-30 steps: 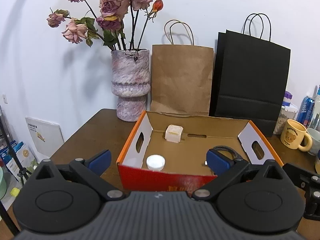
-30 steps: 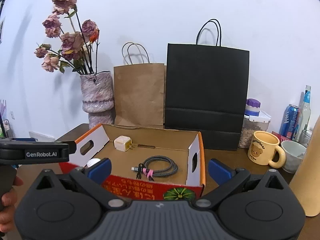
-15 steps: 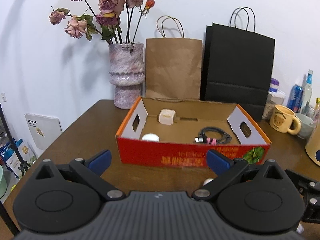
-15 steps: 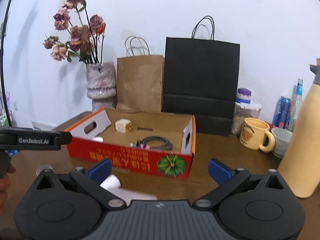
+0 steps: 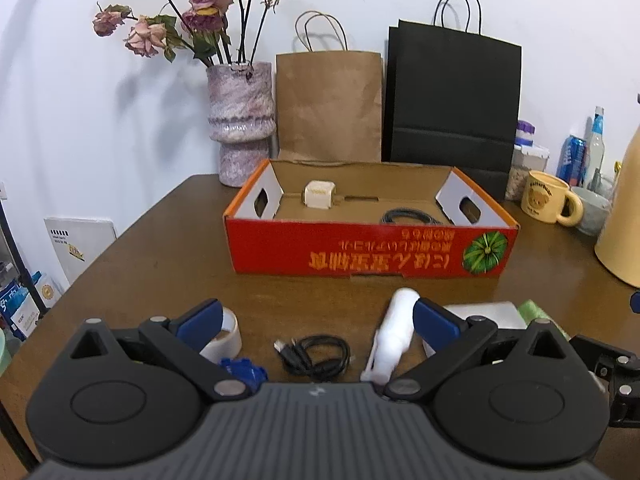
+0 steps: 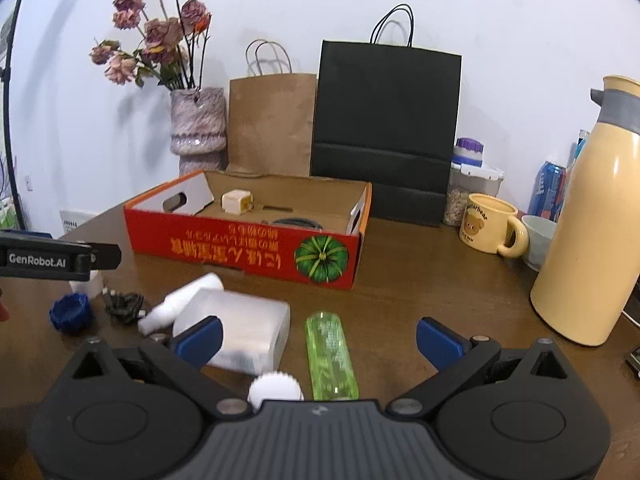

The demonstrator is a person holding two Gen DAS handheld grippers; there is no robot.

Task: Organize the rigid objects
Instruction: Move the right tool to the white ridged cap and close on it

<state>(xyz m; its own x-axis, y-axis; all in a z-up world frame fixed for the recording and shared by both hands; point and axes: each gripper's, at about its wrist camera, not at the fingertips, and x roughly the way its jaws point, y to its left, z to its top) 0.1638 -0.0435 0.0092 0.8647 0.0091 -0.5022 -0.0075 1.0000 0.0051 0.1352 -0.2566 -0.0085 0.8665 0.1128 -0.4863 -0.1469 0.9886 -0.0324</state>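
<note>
A red cardboard box (image 5: 368, 248) (image 6: 244, 248) holds a white charger cube (image 5: 319, 195) and a coiled cable (image 5: 412, 216). In front of it lie a tape roll (image 5: 224, 334), a blue cap (image 5: 244, 372), a black cable (image 5: 316, 354) and a white bottle (image 5: 394, 336). My left gripper (image 5: 316, 318) is open and empty above them. My right gripper (image 6: 318, 336) is open and empty over a green tube (image 6: 330, 354), a clear plastic box (image 6: 244, 330) and a white cap (image 6: 274, 392).
A vase of dried roses (image 5: 240, 120), a brown paper bag (image 5: 328, 104) and a black bag (image 5: 452, 96) stand behind the box. A yellow mug (image 6: 490, 230), a bowl, cans and a cream thermos (image 6: 588, 240) stand at the right.
Both grippers have pulled back from the box and lowered toward the table's front. The loose objects in front of the box have come into view. Both stay open.
</note>
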